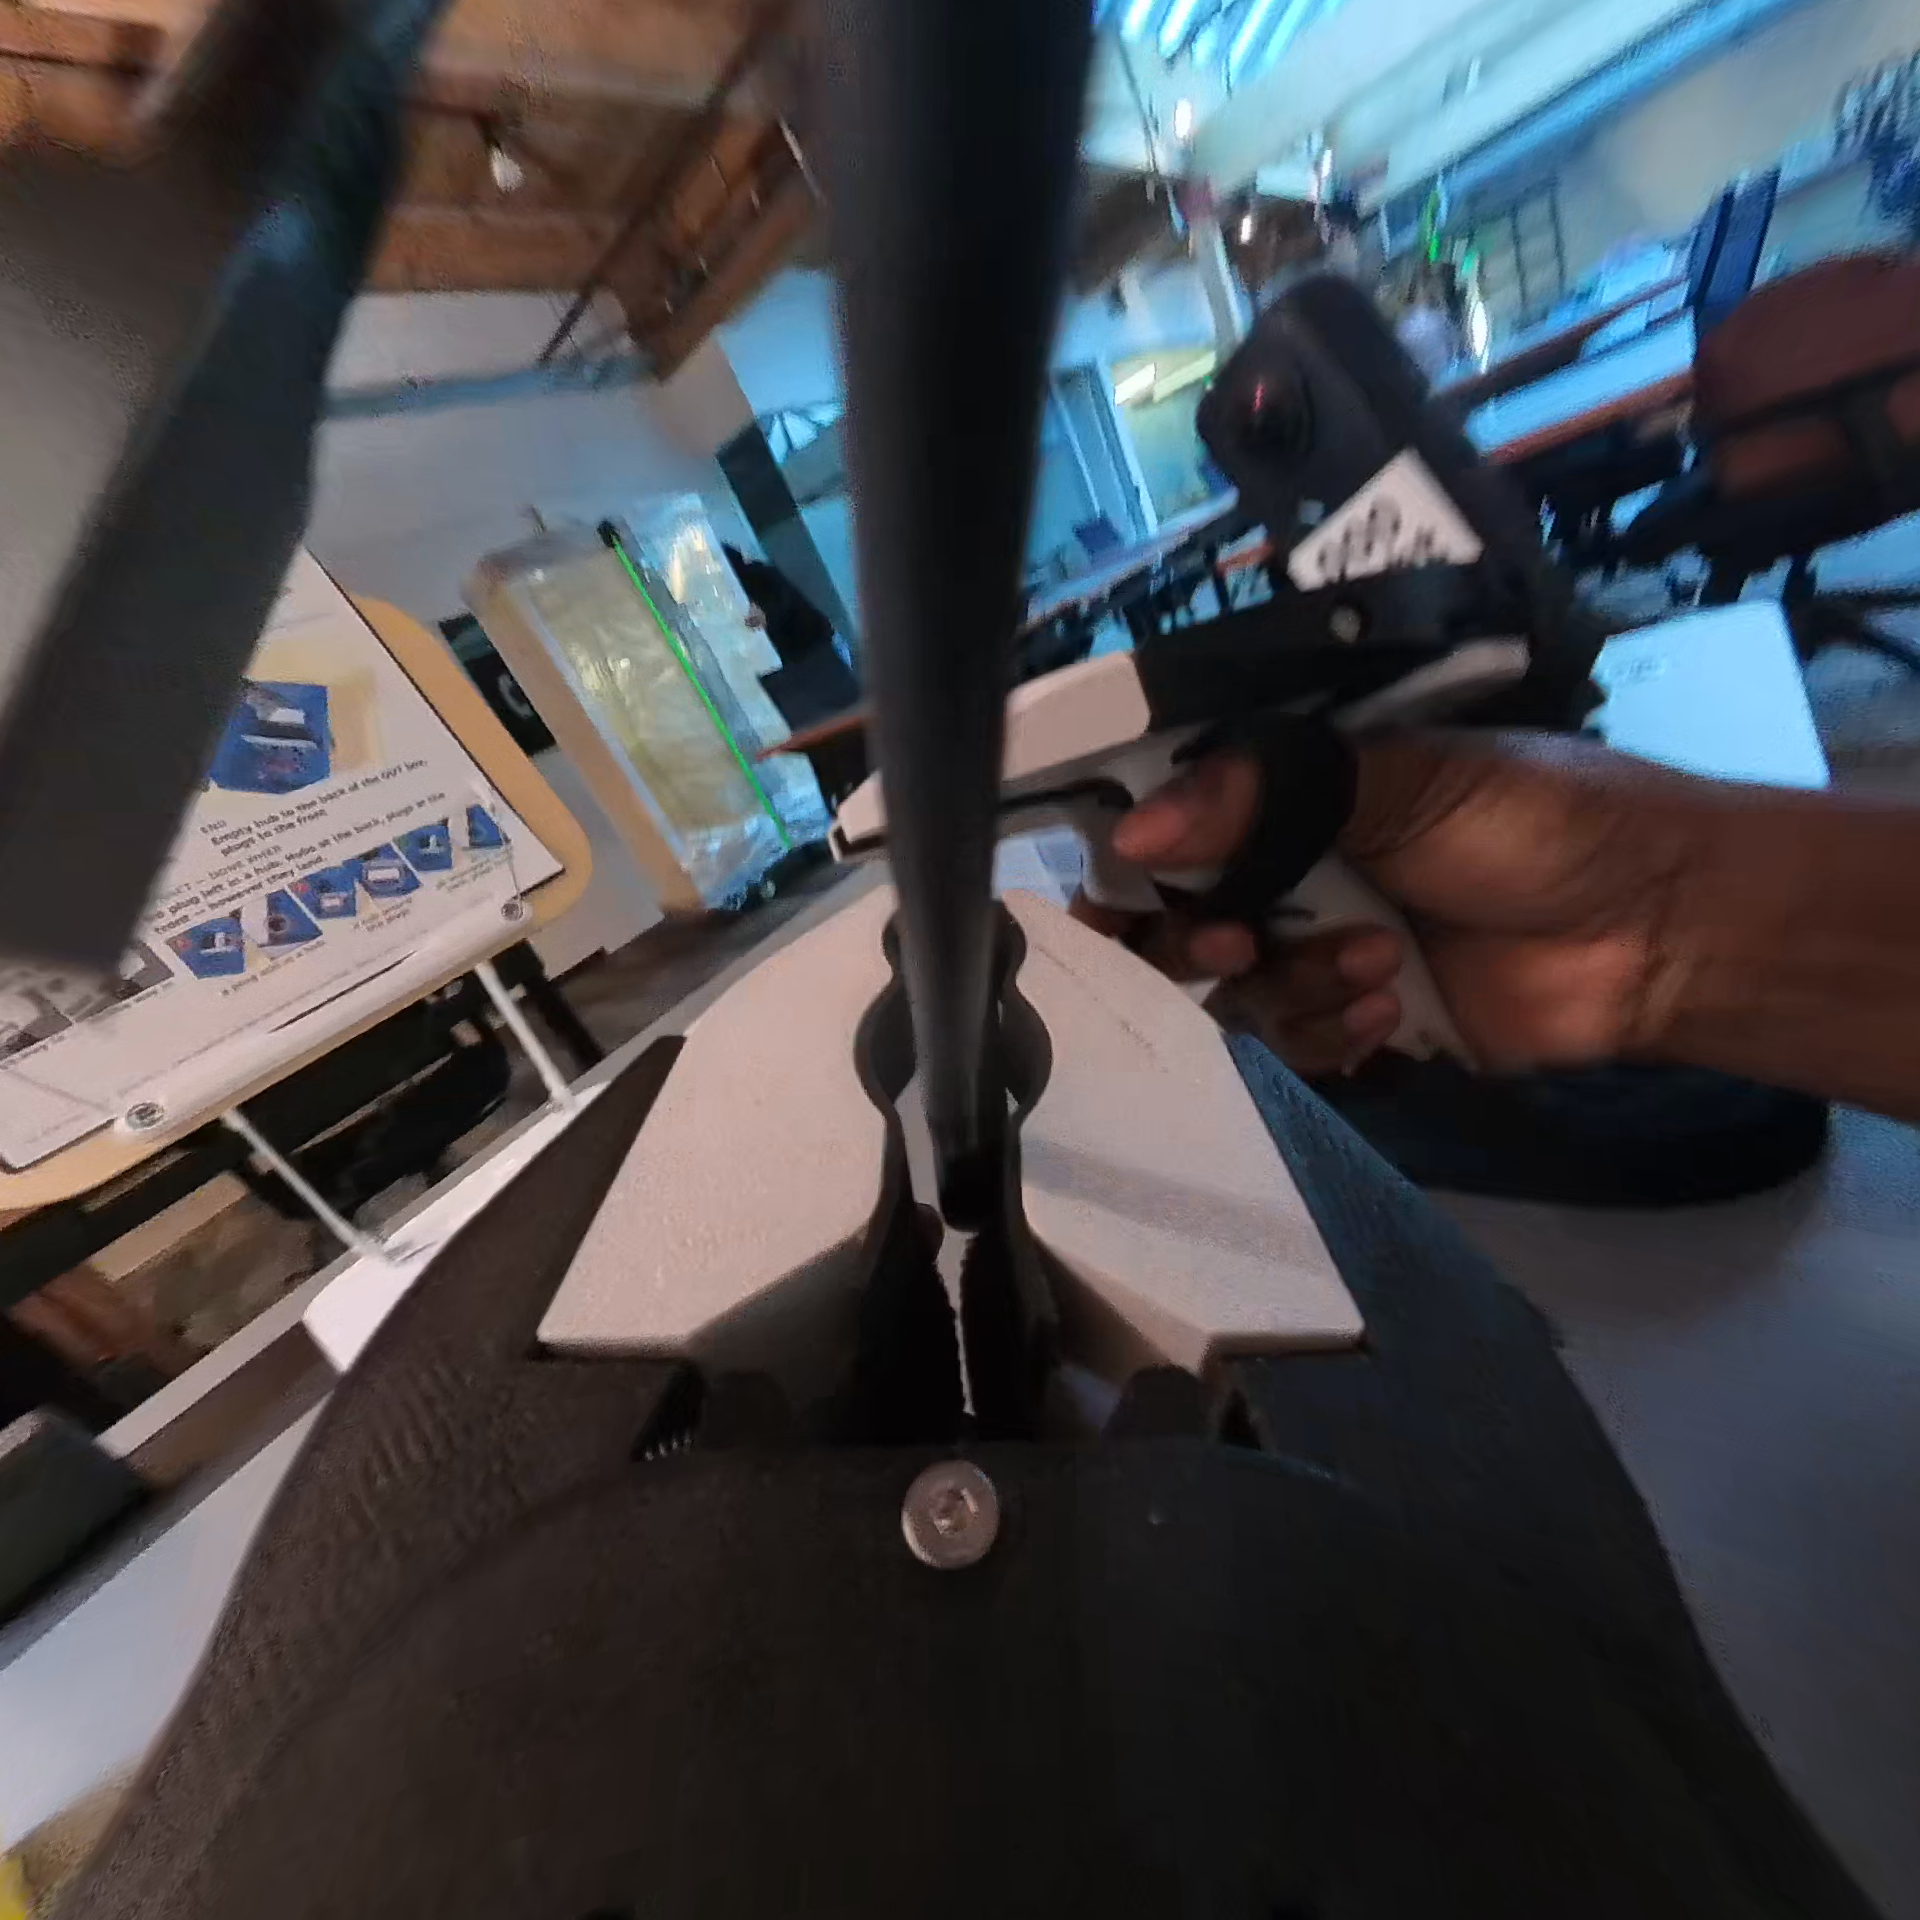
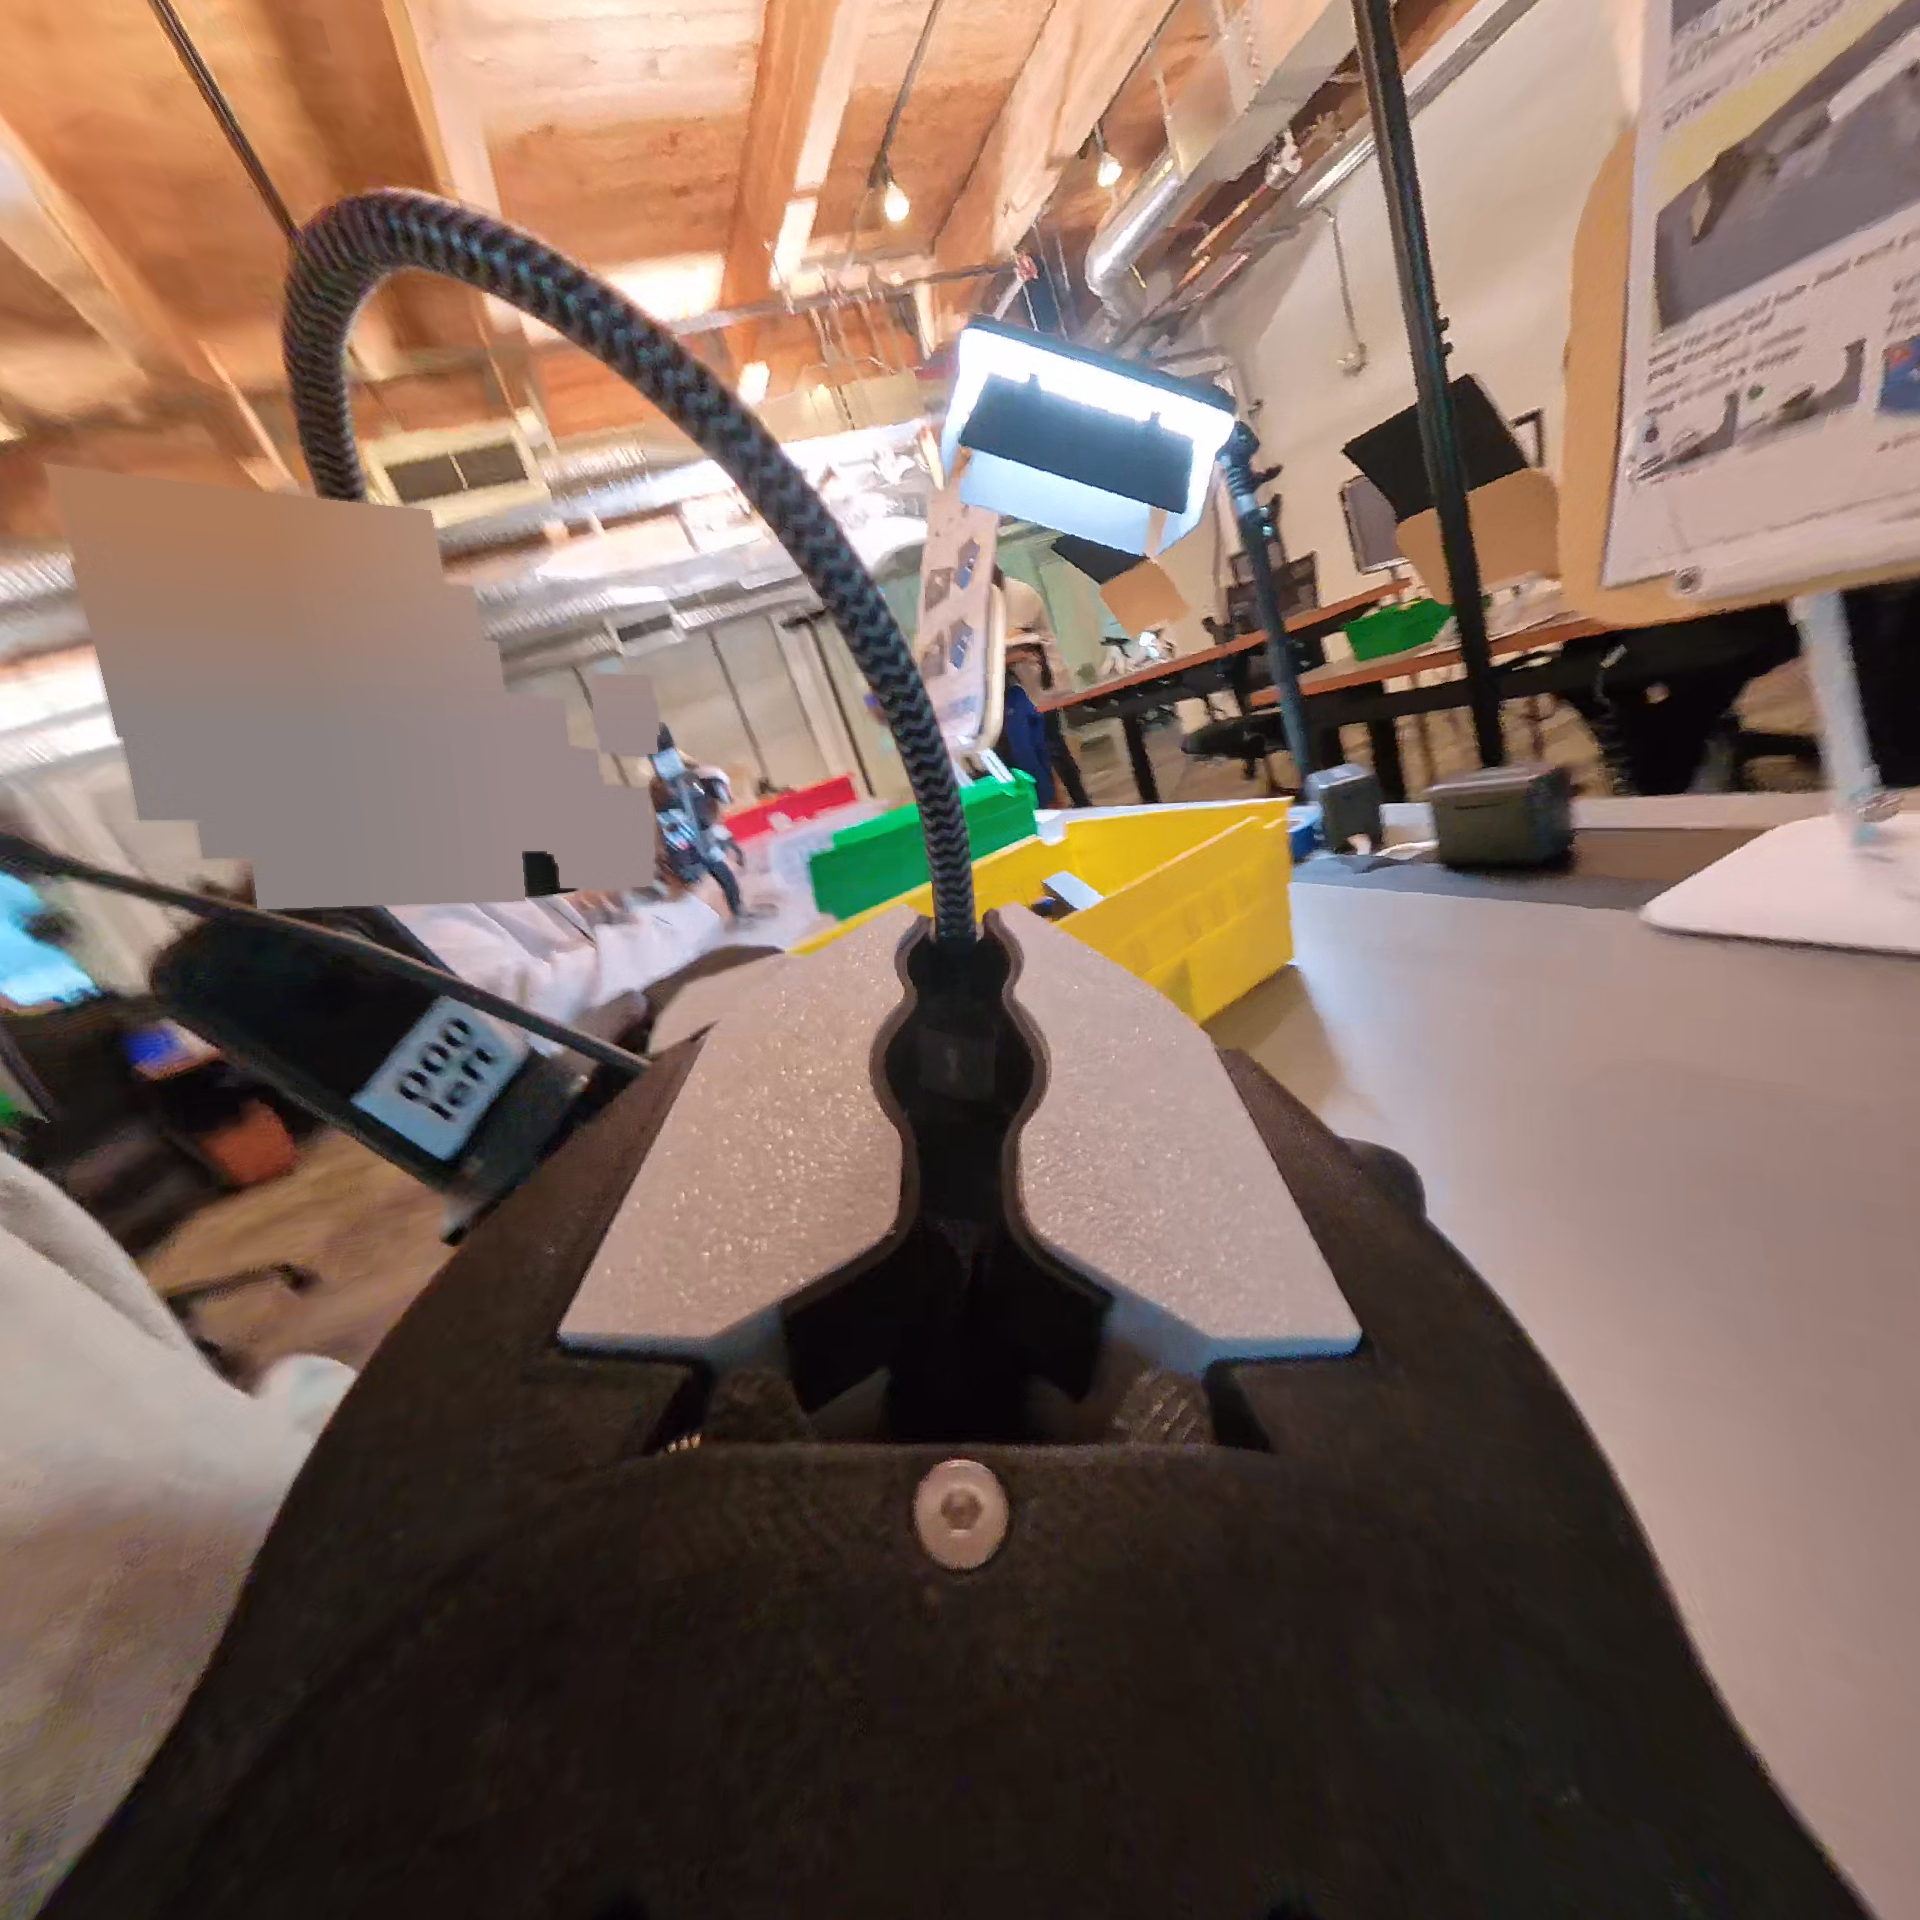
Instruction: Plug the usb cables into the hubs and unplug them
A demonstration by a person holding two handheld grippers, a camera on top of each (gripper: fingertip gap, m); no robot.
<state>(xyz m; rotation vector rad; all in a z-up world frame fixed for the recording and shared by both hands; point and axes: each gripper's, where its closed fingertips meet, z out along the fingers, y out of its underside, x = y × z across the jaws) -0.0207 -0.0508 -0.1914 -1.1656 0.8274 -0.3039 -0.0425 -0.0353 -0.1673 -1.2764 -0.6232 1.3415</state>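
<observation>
Both grippers up off the table, each gripping something dark

Left gripper (image 1: pixel 951 966) is clamped on a smooth black hub (image 1: pixel 935 520), which rises steeply from its fingers; right gripper (image 2: pixel 956 977) pinches the plug end of a braided black cable (image 2: pixel 623 343) arching up and left, a yellow bin (image 2: pixel 1195 883) on the grey table (image 2: pixel 1558 1143) beyond

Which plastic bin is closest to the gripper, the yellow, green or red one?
The yellow bin, just beyond the right gripper. The green bin sits behind it, and the red bin farther back.
</observation>
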